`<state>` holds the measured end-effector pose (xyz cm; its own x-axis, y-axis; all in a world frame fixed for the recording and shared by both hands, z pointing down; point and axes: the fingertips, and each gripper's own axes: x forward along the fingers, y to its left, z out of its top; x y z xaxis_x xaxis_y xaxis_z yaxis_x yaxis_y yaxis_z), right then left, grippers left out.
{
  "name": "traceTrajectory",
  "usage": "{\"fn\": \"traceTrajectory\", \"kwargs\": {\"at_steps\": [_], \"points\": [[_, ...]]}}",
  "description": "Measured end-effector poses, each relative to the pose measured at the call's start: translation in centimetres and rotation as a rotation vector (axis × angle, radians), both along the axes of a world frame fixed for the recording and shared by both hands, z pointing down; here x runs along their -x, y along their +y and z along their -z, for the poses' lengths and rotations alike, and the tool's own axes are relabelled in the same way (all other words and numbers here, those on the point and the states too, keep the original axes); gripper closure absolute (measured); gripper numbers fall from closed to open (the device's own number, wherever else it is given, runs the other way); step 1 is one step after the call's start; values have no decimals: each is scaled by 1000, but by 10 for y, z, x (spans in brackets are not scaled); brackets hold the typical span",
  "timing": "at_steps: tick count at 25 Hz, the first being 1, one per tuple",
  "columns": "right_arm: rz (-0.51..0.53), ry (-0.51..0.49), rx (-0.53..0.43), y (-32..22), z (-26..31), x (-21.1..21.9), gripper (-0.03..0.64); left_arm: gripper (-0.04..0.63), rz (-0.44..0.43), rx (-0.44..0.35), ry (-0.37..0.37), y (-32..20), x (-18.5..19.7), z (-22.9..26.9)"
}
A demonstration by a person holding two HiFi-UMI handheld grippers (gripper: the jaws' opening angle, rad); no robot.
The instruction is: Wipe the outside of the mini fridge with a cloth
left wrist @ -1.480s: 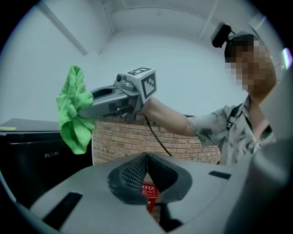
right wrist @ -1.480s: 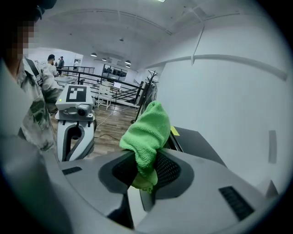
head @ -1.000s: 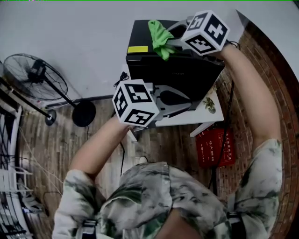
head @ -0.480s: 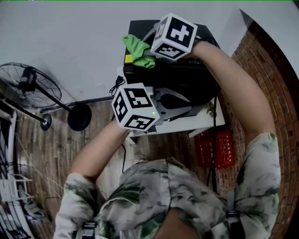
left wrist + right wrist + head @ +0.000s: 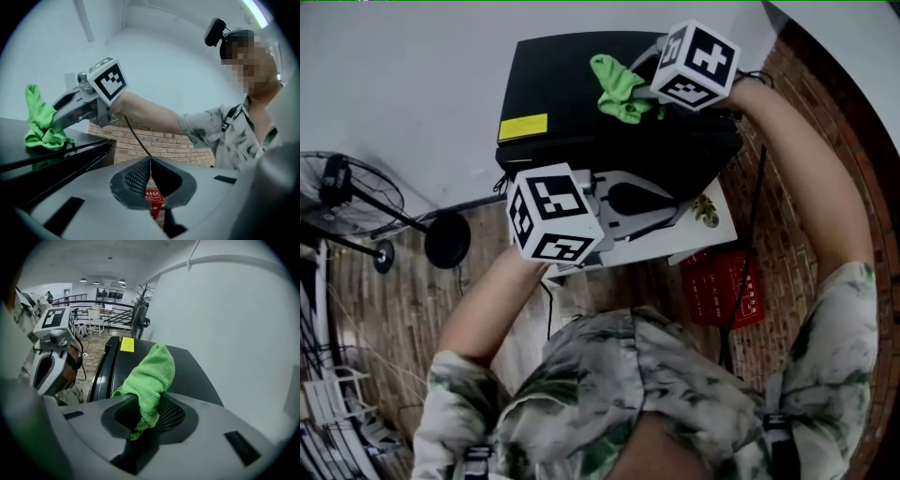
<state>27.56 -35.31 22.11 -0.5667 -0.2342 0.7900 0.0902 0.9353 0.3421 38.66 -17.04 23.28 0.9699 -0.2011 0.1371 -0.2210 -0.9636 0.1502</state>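
Plainly, the right gripper [image 5: 143,416] had its jaws clamped on a bunched green cloth [image 5: 151,373]. The cloth rested on top of the black mini fridge [image 5: 572,89], toward the far right part of that top. From the cloth, most of the bare top stretched away to the left, toward the yellow label [image 5: 523,127] at the near left corner, so a sweep that way looked like the natural stroke. The left gripper [image 5: 149,174], jaws pressed together on nothing, hung by the fridge's near edge, apart from the cloth, leaving the wiping to the right one.
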Motion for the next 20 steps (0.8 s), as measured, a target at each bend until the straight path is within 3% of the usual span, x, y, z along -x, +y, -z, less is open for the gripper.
{"fn": "traceTrajectory", "kwargs": {"at_steps": [7, 13, 16, 20], "points": [[-117, 50, -9, -37, -2, -88, 509, 569, -19, 5, -6, -11, -19, 1], [-175, 138, -20, -58, -5, -136, 511, 568, -12, 2, -11, -23, -25, 0], [-157, 104, -30, -58, 12, -123, 511, 568, 2, -9, -11, -23, -22, 3], [-81, 45, -57, -48, 36, -71, 511, 568, 6, -12, -12, -23, -20, 3]]}}
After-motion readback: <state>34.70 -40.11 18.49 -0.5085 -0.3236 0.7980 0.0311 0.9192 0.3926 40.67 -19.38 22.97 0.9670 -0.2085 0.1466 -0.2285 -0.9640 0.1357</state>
